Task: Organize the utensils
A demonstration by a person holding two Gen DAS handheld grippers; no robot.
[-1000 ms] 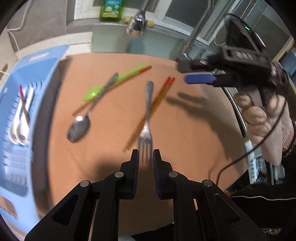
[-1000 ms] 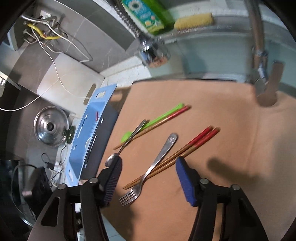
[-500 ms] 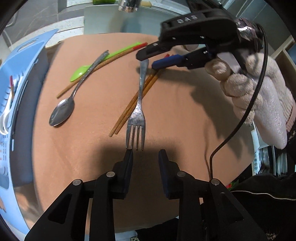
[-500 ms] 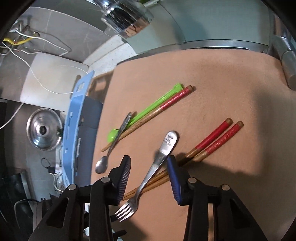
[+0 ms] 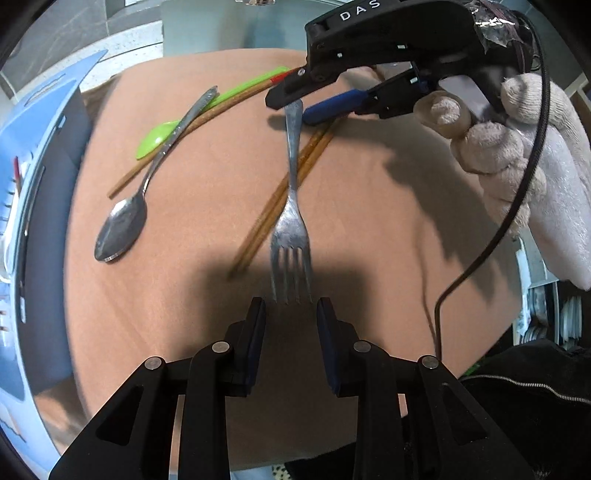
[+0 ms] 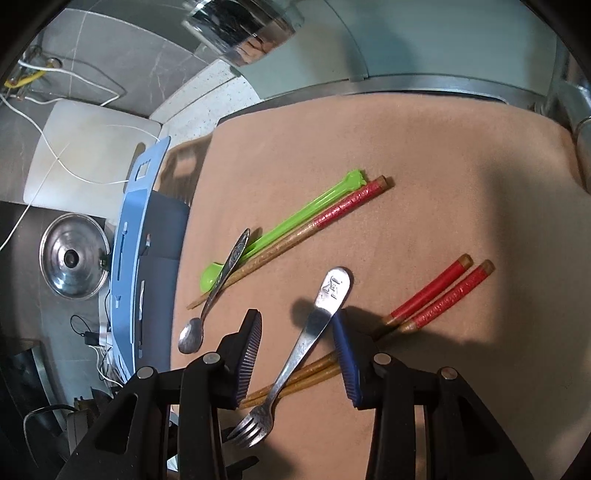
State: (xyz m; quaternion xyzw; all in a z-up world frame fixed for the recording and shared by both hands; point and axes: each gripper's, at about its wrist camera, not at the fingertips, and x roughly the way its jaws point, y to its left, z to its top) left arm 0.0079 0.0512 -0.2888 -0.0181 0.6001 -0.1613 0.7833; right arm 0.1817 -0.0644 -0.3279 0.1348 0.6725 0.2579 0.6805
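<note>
Dropped lower: right tongs [image 6: 295, 343] open astride fork [image 6: 306, 343] handle; left tongs [image 5: 291, 314] open at its tines.

— What sort of place is this?
— A home kitchen: a chrome faucet [image 6: 243, 33] hangs over the table's brown mat [image 6: 424, 184], a steel pot lid [image 6: 74, 256] sits nearby (beside a blue drainer tray [image 6: 129, 236]), cutlery scattered about.
</note>
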